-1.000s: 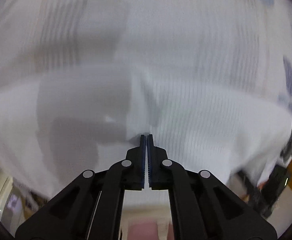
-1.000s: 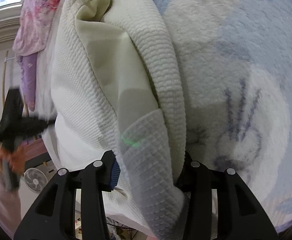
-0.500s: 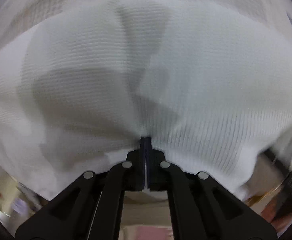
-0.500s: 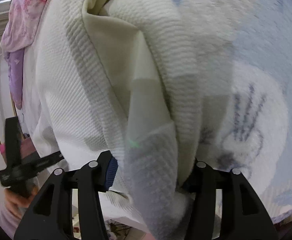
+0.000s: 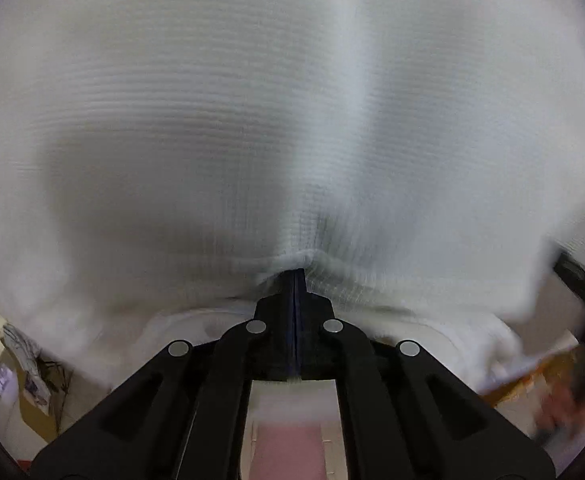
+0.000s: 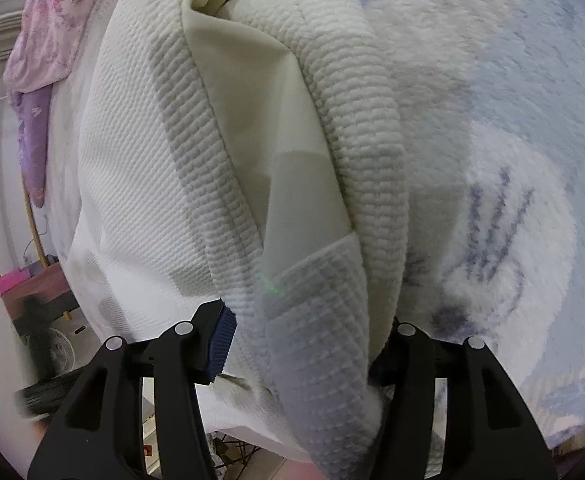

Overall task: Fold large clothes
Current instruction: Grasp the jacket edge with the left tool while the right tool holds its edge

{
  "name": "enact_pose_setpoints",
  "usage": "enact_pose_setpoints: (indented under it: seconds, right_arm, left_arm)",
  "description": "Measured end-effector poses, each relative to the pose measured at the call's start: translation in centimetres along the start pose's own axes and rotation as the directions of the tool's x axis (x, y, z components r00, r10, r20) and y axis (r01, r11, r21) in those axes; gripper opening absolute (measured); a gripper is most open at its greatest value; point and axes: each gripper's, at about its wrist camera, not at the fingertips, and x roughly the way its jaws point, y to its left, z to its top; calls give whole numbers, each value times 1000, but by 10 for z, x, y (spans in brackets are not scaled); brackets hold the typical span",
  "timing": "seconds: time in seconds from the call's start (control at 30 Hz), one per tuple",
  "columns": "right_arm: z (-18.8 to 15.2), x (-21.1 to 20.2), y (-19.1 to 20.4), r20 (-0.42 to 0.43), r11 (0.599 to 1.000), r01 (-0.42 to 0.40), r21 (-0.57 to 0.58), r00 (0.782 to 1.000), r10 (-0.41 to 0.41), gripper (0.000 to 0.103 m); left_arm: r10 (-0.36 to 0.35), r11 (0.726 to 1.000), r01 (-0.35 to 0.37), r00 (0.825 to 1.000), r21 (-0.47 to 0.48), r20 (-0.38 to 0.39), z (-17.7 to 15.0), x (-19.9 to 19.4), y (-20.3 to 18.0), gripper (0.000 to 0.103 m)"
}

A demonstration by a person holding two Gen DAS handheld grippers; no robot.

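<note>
A large white waffle-knit garment [image 5: 292, 120] fills the left wrist view. My left gripper [image 5: 294, 276] is shut on its lower edge, and the cloth bunches at the tips. In the right wrist view the same garment [image 6: 132, 184] lies bunched, with a thick ribbed hem [image 6: 356, 112] and cream lining [image 6: 260, 112]. My right gripper [image 6: 304, 344] has its jaws wide apart with a thick fold of the garment between them; the right fingertip is hidden by cloth.
A pale blue and white fluffy blanket [image 6: 512, 160] lies under the garment at the right. Pink floral and purple cloths [image 6: 44, 40] lie at the far left. A small fan [image 6: 58, 354] and furniture stand below left. Room clutter [image 5: 20, 360] shows under the garment.
The left gripper has moved closer into the garment, which now fills its view. The right gripper keeps its place on the fold, and the other gripper has left its view at the left.
</note>
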Motion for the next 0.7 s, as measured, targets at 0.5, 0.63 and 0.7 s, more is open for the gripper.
enact_pose_setpoints:
  seconds: [0.5,0.63,0.7]
  right_arm:
    - [-8,-5,3,9,999,28,-16,1000,-27,52]
    - [-12,-4,1,41,1000,25,18,999,-25,48]
    - [-16,-10,6,70,998,69,-15,995,-68,41]
  left_arm:
    - [-22,1000,21,995,14,102,-62,-28,5,2]
    - [-58,998,58,982,7,178,-66,-17,17,2]
    - [-58,998,61,976,-6,211,-69,-16,15,2]
